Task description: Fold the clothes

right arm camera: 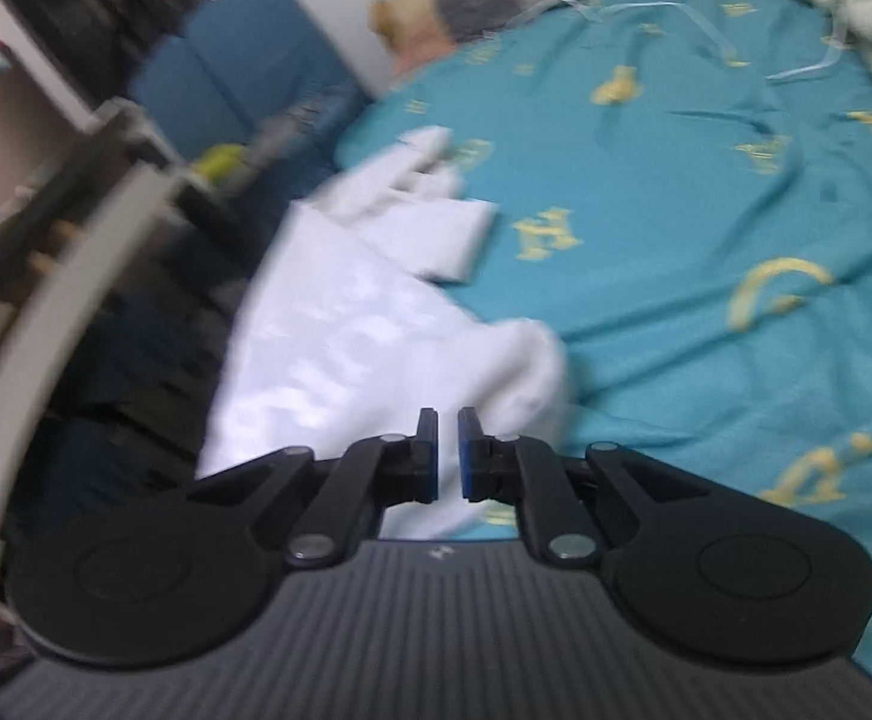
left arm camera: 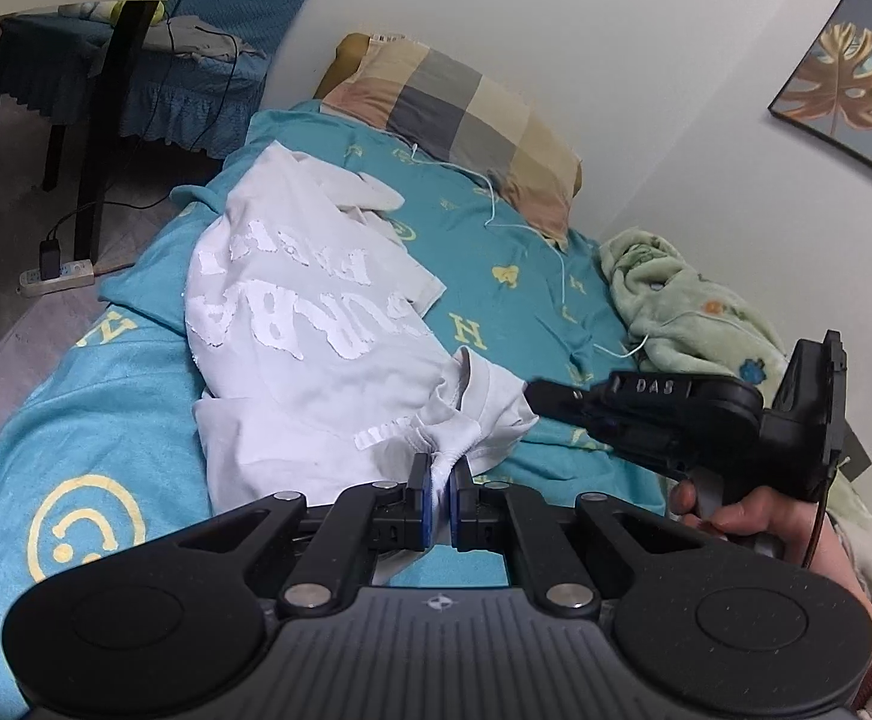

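Observation:
A white T-shirt (left arm camera: 310,324) with raised white lettering lies crumpled on the teal bed sheet (left arm camera: 514,276). My left gripper (left arm camera: 442,483) is shut on a bunched edge of the shirt near its hem. My right gripper (left arm camera: 541,393) shows in the left wrist view at the right, its tips touching or just beside the shirt's near corner. In the blurred right wrist view the right gripper (right arm camera: 448,456) has its jaws nearly closed with a small gap and nothing clearly between them; the shirt (right arm camera: 346,330) lies just ahead and to the left.
A checked pillow (left arm camera: 466,120) lies at the head of the bed against the white wall. A green fleece blanket (left arm camera: 688,306) is bunched at the right. A thin white cord (left arm camera: 532,228) runs across the sheet. A chair, a table and a power strip (left arm camera: 55,279) stand on the floor at left.

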Available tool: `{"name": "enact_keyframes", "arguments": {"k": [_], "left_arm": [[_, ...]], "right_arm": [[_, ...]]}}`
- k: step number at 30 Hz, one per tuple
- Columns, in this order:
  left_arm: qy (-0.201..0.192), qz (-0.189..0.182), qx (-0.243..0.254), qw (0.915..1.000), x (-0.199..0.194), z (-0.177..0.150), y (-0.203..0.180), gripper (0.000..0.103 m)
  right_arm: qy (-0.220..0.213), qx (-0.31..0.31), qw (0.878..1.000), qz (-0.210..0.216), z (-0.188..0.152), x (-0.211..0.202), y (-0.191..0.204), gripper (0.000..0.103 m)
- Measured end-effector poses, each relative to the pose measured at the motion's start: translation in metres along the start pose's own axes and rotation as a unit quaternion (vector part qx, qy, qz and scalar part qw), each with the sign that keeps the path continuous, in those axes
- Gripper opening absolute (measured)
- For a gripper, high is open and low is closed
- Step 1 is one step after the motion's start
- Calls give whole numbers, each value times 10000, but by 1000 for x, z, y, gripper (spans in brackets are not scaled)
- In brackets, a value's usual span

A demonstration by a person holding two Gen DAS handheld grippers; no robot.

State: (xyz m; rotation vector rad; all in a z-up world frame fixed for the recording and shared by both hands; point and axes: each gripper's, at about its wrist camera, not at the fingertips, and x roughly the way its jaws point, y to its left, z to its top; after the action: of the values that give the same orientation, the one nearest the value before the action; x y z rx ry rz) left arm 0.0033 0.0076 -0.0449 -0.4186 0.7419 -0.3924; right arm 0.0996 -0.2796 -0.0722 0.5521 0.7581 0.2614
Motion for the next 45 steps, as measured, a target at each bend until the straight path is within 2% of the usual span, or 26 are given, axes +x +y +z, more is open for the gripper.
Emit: {"name": "enact_keyframes", "arguments": {"k": [3,7,11,14,16,18,20,24,26,27,28,34,38,41,43,45], "left_arm": [[-70,-108,-115,9999,-5,0,3,6],[-104,-201,-174,9996,-6,0,3,6],[-128,-241,-145,9995,-7,0,2,6],[-117,-238,-112,9996,-6,-1,0,6],[-114,-231,-111,9996,-7,-2,0,6],[-128,-238,-114,9996,-7,-2,0,6],[-147,-223,-92,9996,-7,-1,-1,6],[-176,-139,-29,9997,-5,-1,-3,6],[-196,-92,3,9998,-5,-1,-4,6],[-210,-71,14,9998,-5,-1,-4,6],[-223,-56,16,9997,-5,-1,-4,6],[-195,110,-22,9997,-3,1,-1,6],[-166,228,-50,9996,-2,2,2,6],[-204,245,-175,9993,-4,3,6,6],[-215,205,-243,9993,-5,3,8,6],[-219,160,-257,9993,-7,4,9,6]], "right_arm": [[-78,-344,9988,331,6,9,18,13],[-28,-1003,9949,-53,15,26,28,21],[140,-994,9947,-204,21,37,19,22],[159,-1171,9924,-331,24,44,20,34],[150,-1251,9915,-314,25,47,21,45],[158,-1340,9903,-333,24,50,23,51],[194,-1520,9872,-434,22,54,25,51],[320,-1502,9844,-861,17,61,18,50],[390,-1394,9847,-974,15,61,12,36],[385,-1343,9850,-1008,14,59,10,20],[356,-1238,9862,-1036,13,55,7,13],[-2,-204,9936,-1113,9,18,-10,10],[33,288,9902,-1367,3,-4,-25,10],[169,400,9838,-1738,-4,-15,-36,9],[220,705,9835,-1654,-7,-22,-46,9],[113,942,9868,-1308,-7,-28,-48,9]]}}
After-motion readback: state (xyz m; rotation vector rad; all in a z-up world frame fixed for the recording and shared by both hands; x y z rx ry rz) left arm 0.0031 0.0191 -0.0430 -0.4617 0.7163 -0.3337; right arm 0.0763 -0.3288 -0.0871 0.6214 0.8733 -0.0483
